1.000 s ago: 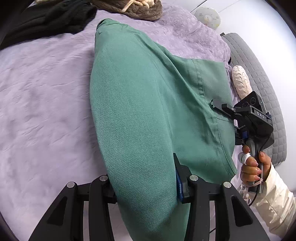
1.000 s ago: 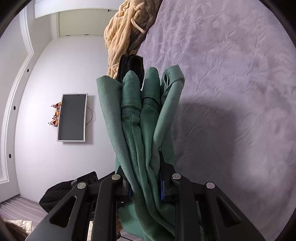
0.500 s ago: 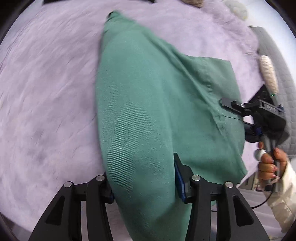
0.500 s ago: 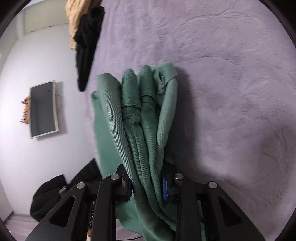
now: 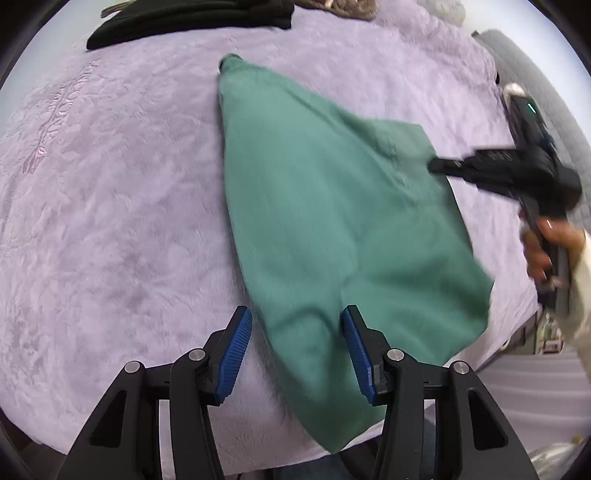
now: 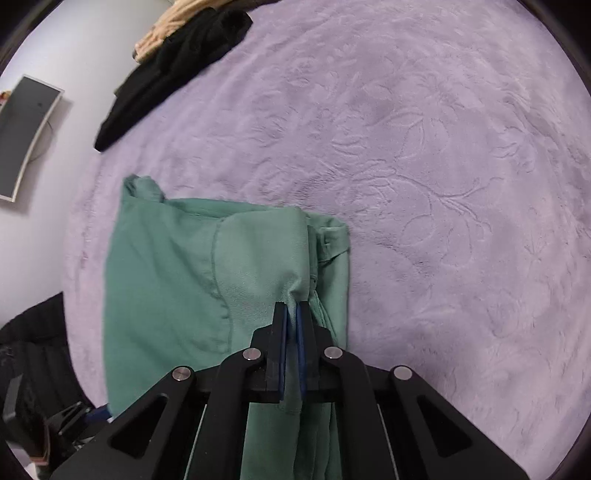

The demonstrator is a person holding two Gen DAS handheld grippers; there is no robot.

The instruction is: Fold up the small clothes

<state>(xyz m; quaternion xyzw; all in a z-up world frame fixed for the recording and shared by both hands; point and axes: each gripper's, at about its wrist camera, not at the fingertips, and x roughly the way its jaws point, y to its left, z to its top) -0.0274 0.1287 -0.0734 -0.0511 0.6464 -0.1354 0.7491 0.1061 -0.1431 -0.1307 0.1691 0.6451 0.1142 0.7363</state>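
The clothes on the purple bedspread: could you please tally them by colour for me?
Green: 1, the green garment spread on the bedspread, pinched by the right claw
Black: 1, the black garment at the far edge
Beige or tan: 1, the tan knit heap beside it; how many pieces it holds cannot be told
Total: 3

Lilac bedspread carries green garment, black clothes, perhaps beige knitwear.
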